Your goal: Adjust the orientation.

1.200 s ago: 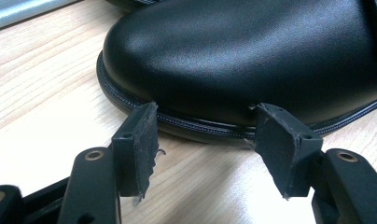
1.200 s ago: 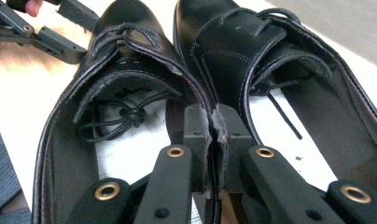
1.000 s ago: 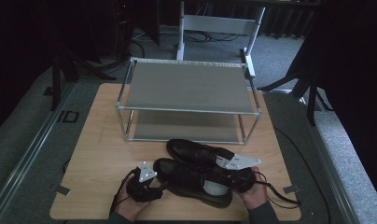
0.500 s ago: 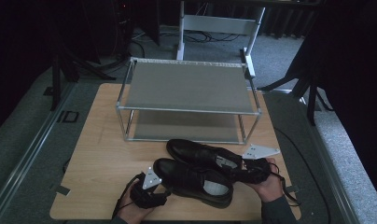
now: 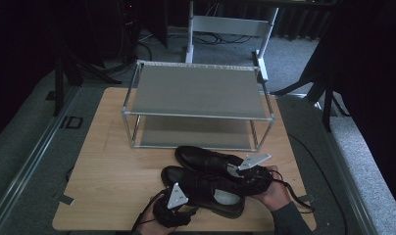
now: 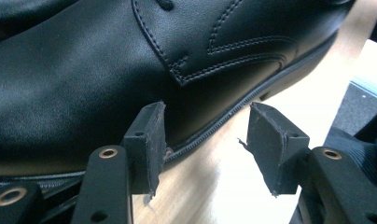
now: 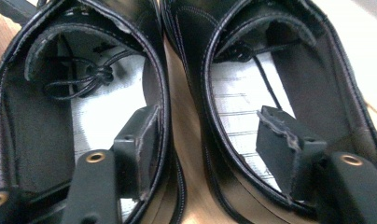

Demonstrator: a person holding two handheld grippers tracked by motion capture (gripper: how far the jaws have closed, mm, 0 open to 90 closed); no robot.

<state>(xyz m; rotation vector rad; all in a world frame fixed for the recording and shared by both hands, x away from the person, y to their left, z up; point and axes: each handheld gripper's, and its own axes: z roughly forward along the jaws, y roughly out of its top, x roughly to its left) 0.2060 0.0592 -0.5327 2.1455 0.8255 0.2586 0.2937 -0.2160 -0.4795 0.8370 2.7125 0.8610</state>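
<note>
Pair of black leather shoes (image 5: pixel 210 178) near table (image 5: pixel 108 161) front edge, before rack (image 5: pixel 196 98). Smooth, slippery uppers; stiff heel walls suit grip. Right gripper (image 7: pixel 210 140) jaws apart, one inside each shoe, just been opening. Left gripper (image 6: pixel 205 140) jaws closing, nothing clamped, beside near shoe's sole.

Dim high view with dark surroundings; gripper views are brighter, with glare on the table (image 6: pixel 312 70) and soft close focus.

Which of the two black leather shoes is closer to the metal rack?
The far black leather shoe, lying just in front of the silver two-shelf metal rack; the other black shoe sits nearer the table's front edge.
</note>
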